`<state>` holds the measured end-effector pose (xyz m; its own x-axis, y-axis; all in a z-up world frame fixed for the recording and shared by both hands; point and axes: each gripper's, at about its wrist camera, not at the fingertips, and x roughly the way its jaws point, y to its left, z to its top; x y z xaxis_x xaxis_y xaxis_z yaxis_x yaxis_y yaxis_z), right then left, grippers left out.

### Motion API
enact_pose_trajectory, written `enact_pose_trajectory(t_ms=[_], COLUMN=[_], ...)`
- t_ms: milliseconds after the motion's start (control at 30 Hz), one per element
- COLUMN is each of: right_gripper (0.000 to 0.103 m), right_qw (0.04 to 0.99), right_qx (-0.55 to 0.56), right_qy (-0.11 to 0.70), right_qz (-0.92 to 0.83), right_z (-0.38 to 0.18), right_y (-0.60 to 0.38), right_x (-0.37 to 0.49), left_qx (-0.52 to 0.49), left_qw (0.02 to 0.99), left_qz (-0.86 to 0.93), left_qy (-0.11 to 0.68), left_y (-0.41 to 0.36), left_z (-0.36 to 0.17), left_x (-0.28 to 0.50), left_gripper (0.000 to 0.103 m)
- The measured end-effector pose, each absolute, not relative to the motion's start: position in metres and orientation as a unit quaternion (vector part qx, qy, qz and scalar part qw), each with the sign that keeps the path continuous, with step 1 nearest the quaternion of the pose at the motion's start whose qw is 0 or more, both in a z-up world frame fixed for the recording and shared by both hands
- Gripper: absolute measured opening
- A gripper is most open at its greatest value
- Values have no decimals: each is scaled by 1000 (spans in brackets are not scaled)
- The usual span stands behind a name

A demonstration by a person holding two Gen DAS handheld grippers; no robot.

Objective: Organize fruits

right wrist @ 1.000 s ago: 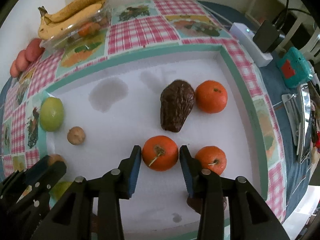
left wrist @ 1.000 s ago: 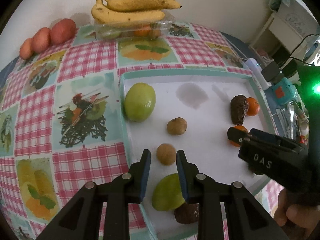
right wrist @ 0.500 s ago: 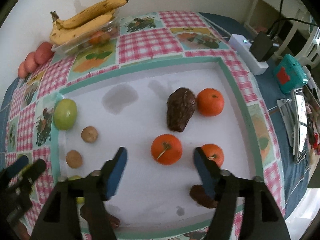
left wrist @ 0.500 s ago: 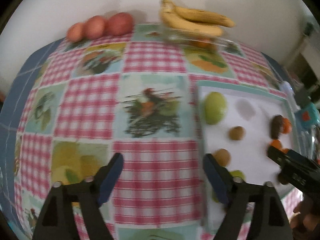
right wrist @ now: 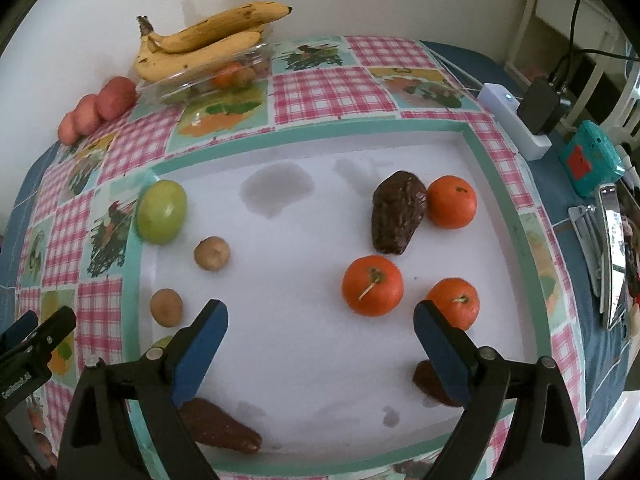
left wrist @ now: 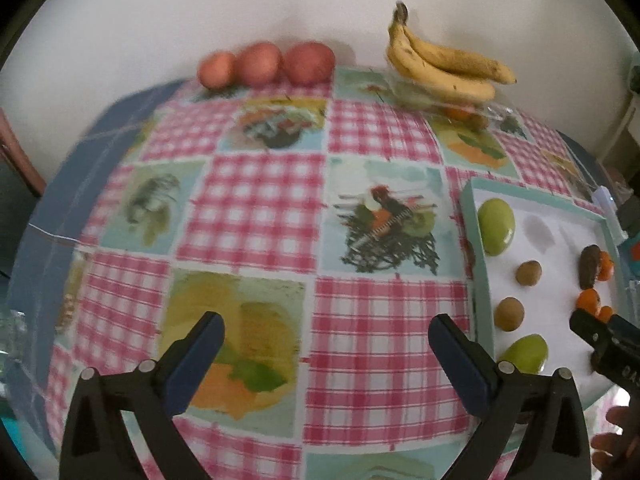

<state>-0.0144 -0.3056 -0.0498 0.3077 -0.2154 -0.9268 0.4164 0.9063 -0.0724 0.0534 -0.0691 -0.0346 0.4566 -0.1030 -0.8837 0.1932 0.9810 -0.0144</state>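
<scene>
The white tray (right wrist: pixel 496 184) holds oranges (right wrist: pixel 372 286) at right and green fruit (right wrist: pixel 161 212) at left, while both the left gripper (left wrist: pixel 326 346) and right gripper (right wrist: pixel 320 334) are opening, empty.

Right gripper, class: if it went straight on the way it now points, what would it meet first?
Probably the bare white floor of the tray. The right gripper, its jaws opening with nothing between them, points down there, and the stemmed orange lies just beyond. Depth is hard to judge.

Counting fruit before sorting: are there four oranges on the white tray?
No, the right wrist view shows three oranges on the white tray.
</scene>
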Motion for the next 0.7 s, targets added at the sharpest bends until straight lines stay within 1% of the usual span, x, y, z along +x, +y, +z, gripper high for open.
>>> enact_pose_trajectory(t_ms=[167, 300, 433, 700], right_gripper=[94, 94, 94, 94], right_qw=[808, 812, 819, 831], right_qx=[79, 76, 76, 76], right_qy=[554, 549, 539, 528], right_qz=[-184, -183, -180, -157], right_z=[-44, -34, -23, -9], right_y=[-292, -283, -277, -258], right_x=[-21, -32, -46, -77], left_qx=[62, 73, 68, 65], left_qw=[864, 855, 846, 851], left_qz=[-69, -39, -55, -68], left_qy=[494, 512, 526, 517], left_y=[-65, -58, -52, -46], left_z=[-16, -10, -8, 5], left_x=[35, 18, 2, -22], left_gripper=[103, 103, 103, 103])
